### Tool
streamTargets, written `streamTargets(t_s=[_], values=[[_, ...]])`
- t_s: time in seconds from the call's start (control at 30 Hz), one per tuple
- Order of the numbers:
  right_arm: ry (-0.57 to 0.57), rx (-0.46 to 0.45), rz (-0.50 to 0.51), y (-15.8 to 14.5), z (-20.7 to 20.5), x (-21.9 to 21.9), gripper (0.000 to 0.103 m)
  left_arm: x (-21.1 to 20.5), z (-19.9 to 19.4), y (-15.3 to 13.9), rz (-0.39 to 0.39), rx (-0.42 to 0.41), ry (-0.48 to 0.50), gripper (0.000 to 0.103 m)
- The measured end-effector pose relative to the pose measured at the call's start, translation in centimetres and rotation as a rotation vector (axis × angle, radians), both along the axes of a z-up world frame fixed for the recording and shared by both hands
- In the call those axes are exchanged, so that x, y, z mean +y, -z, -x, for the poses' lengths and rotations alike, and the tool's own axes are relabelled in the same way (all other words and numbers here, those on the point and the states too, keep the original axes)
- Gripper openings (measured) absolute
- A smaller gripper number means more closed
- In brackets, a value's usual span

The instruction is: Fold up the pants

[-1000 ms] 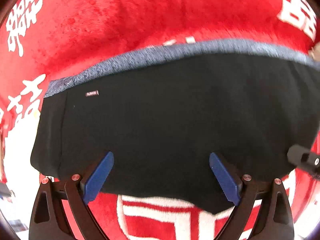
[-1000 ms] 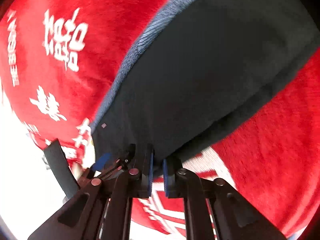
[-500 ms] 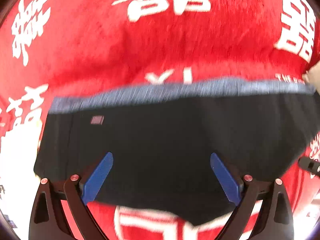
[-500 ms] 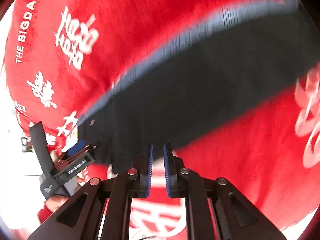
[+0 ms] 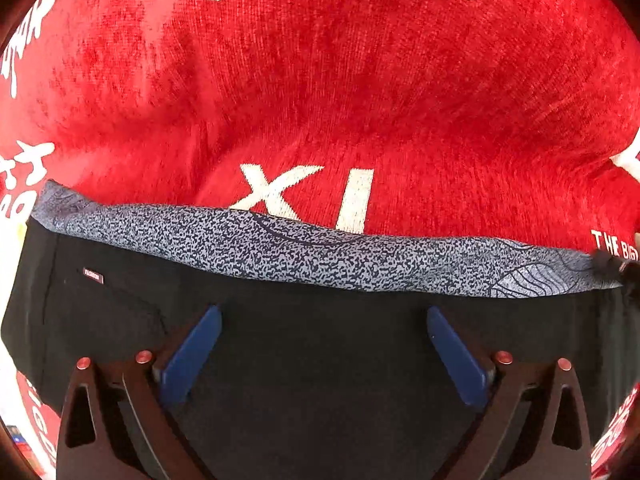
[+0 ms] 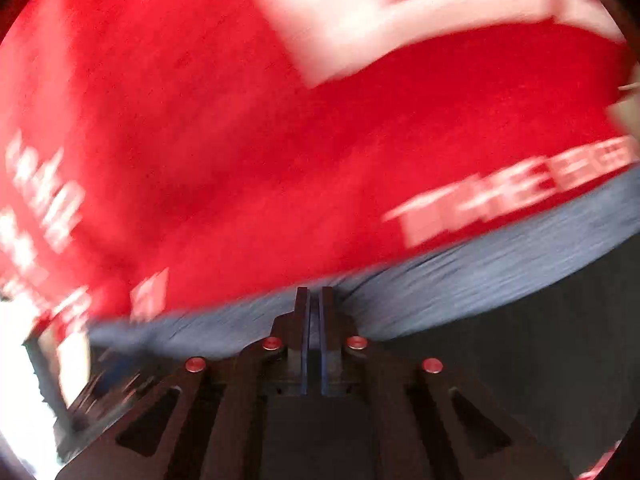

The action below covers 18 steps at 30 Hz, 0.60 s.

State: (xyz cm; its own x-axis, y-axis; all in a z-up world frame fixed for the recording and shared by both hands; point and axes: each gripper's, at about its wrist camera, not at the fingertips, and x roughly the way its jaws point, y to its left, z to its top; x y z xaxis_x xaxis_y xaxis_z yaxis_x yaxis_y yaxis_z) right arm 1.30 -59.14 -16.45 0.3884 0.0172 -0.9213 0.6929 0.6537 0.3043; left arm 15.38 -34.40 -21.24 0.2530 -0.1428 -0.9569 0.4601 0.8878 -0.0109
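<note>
The left hand-held gripper (image 5: pixel 320 354) hangs over the pants with its blue pads spread as wide as they go; its jaws have just been opening further and clasp nothing, the black cloth merely lying beneath them. The right hand-held gripper (image 6: pixel 314 334) has its pads drawn nearly together; the picture is blurred, but nothing appears caught between them, and their tips sit at the grey waistband.

The black pants with a speckled grey waistband (image 5: pixel 304 256) lie folded flat on a red plush blanket with white lettering (image 5: pixel 320 92), the waistband forming the far edge, a small fashion tag (image 5: pixel 93 275) near the left end.

Such cloth is judged soft, light and limp: it will sag and slide on the pile rather than keep a crease, so it is best pinched at the firmer waistband or through all layers at a folded corner.

Beyond the waistband the blanket lies open, giving room to carry a fold forward; at the left a pale edge shows where the blanket ends.
</note>
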Motion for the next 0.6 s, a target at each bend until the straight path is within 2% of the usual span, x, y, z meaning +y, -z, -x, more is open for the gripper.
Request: streamTargets(t_s=[0.03,0.1,0.13,0.27,0.33,0.37,0.4,0.43,0.53,0.57,0.6], values=[[0.066,0.020,0.015,-0.2,1.0,-1.7,0.006,-0.2,0.2,-0.2,-0.012,-0.008,0.005,0.103],[0.156,0.016,-0.033,-0.8,3.3,-4.3,0.007,-0.7,0.8,-0.9,-0.054,-0.022,0.017,0.103],[0.167,0.015,-0.026,-1.6,4.7,-5.1,0.007,-1.2,1.2,-1.5,-0.061,-0.021,0.031,0.103],[0.107,0.057,0.104,-4.7,9.4,-5.0,0.008,-4.0,4.1,-4.1,-0.005,-0.012,0.123,0.103],[0.120,0.098,0.156,-5.1,12.1,-5.1,0.013,-5.8,6.5,-4.8,0.007,-0.022,0.180,0.103],[0.131,0.120,0.168,-4.8,13.3,-5.3,0.021,-7.0,7.6,-5.0,0.015,-0.019,0.211,0.103],[0.143,0.145,0.170,-4.3,14.2,-5.4,0.027,-8.0,8.4,-4.9,0.018,-0.011,0.233,0.103],[0.161,0.164,0.161,-3.5,15.3,-5.8,0.027,-9.1,9.4,-4.4,0.012,0.000,0.247,0.103],[0.153,0.103,0.180,-2.8,15.9,-5.4,0.027,-11.5,10.7,-2.3,-0.014,0.057,0.256,0.103],[0.139,0.108,0.189,-2.8,15.8,-5.4,0.031,-11.8,11.2,-1.6,-0.030,0.061,0.247,0.103],[0.119,0.101,0.196,-2.8,15.5,-5.2,0.041,-11.7,11.5,-1.5,-0.020,0.037,0.233,0.103]])
